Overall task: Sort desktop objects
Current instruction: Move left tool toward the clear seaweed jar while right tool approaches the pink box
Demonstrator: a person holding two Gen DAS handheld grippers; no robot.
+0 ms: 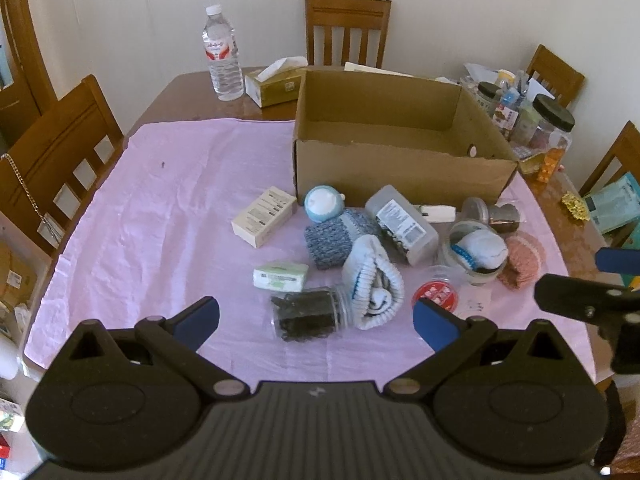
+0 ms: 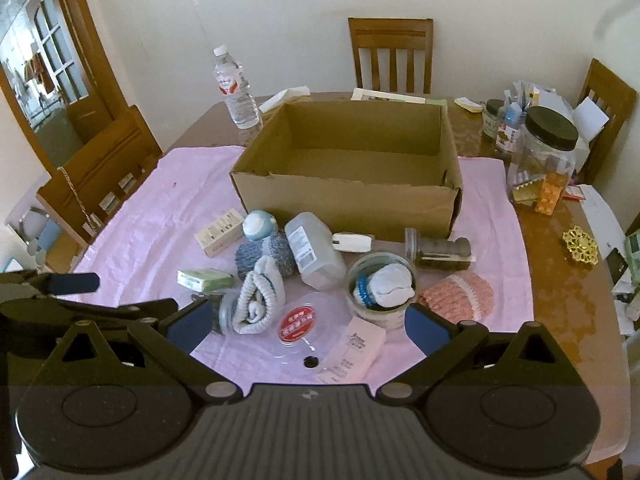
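Room: pale wall (image 2: 280,8) ahead, wooden chairs (image 1: 347,30) ringing a brown table (image 2: 556,280).
Surface: pink cloth (image 1: 168,200) spread under both grippers.
Cardboard box (image 2: 348,204): open, empty, straight ahead beyond the clutter.
Clutter: socks (image 1: 374,280), grey bottle (image 1: 404,224), small cartons (image 1: 264,216), heaped between grippers and box.
Left gripper (image 1: 316,322): spread wide, holding nothing.
Right gripper (image 2: 306,322): spread wide, empty, above a clear lid (image 2: 298,324).

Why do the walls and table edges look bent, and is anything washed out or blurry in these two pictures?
Fisheye lenses bend straight lines: in the left wrist view the table edge curves, and in the right wrist view the door frame bows. Corners go dark in both. Both look soft and hazy; glare shines on the bare tabletop beside the lidded jar in the right wrist view.
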